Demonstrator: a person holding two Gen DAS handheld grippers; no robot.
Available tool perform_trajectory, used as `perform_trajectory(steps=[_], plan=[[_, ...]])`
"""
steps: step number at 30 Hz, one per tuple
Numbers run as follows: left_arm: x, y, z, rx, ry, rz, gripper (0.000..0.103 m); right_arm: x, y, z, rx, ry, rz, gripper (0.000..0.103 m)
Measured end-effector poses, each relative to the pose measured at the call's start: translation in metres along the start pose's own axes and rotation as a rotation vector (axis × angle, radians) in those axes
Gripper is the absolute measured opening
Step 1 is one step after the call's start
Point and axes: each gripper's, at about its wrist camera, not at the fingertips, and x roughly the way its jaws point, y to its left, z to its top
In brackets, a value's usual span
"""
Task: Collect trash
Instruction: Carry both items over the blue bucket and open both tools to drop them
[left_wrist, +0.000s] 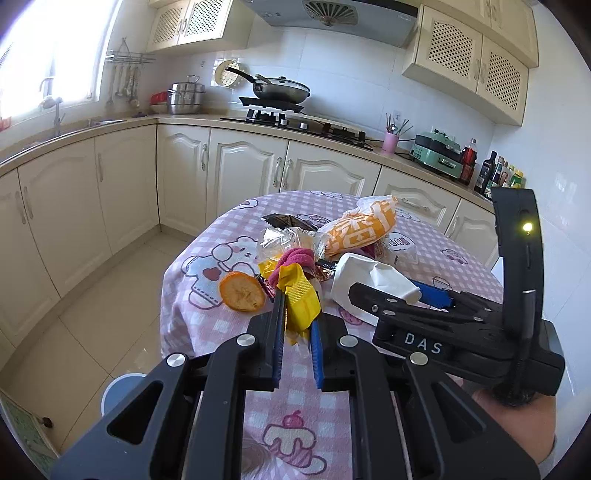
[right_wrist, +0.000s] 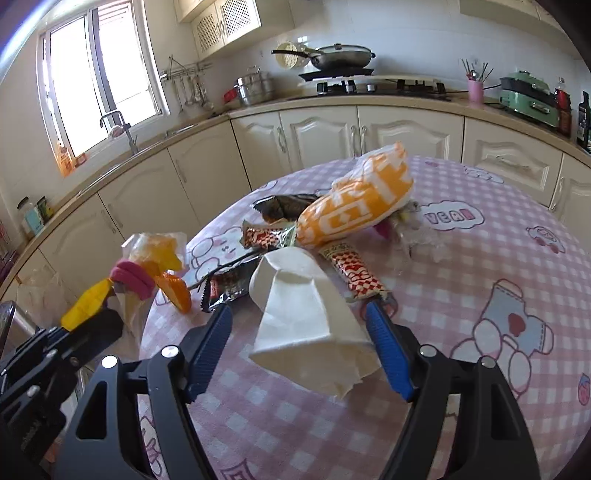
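Note:
My left gripper (left_wrist: 298, 314) is shut on a yellow wrapper (left_wrist: 301, 299), with a pink piece (left_wrist: 295, 258) and clear plastic (left_wrist: 277, 240) bunched up with it. In the right wrist view this bundle (right_wrist: 133, 277) hangs off the table's left edge in the left gripper (right_wrist: 92, 317). My right gripper (right_wrist: 299, 310) stands open, one blue pad on either side of a crumpled white paper cup (right_wrist: 303, 314) without pressing it. An orange peel (right_wrist: 177, 291), an orange-and-white bag (right_wrist: 354, 206) and red-patterned wrappers (right_wrist: 354, 273) lie on the cloth.
The round table (right_wrist: 461, 295) has a pink checked cloth. A dark wrapper (right_wrist: 284, 206) and a foil wrapper (right_wrist: 225, 288) lie behind the cup. Cream cabinets (left_wrist: 243, 170) and a stove counter run behind. A blue-grey round object (left_wrist: 122, 387) stands on the floor at the left.

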Motion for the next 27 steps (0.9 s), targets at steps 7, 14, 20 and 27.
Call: perform_trajectory(steps=[7, 14, 20, 27], plan=[[-0.009, 0.011, 0.0, -0.029, -0.021, -0.013, 0.011, -0.006, 0.005, -0.004, -0.023, -0.03, -0.039, 0.048], [-0.026, 0.03, 0.001, -0.057, -0.057, -0.005, 0.011, -0.037, 0.026, 0.001, -0.051, -0.118, -0.016, 0.047], [-0.049, 0.06, 0.0, -0.092, -0.097, 0.039, 0.011, -0.052, 0.073, 0.009, -0.105, -0.152, 0.091, 0.047], [-0.066, 0.111, -0.015, -0.158, -0.089, 0.139, 0.011, -0.028, 0.149, 0.004, -0.184, -0.088, 0.249, 0.047]])
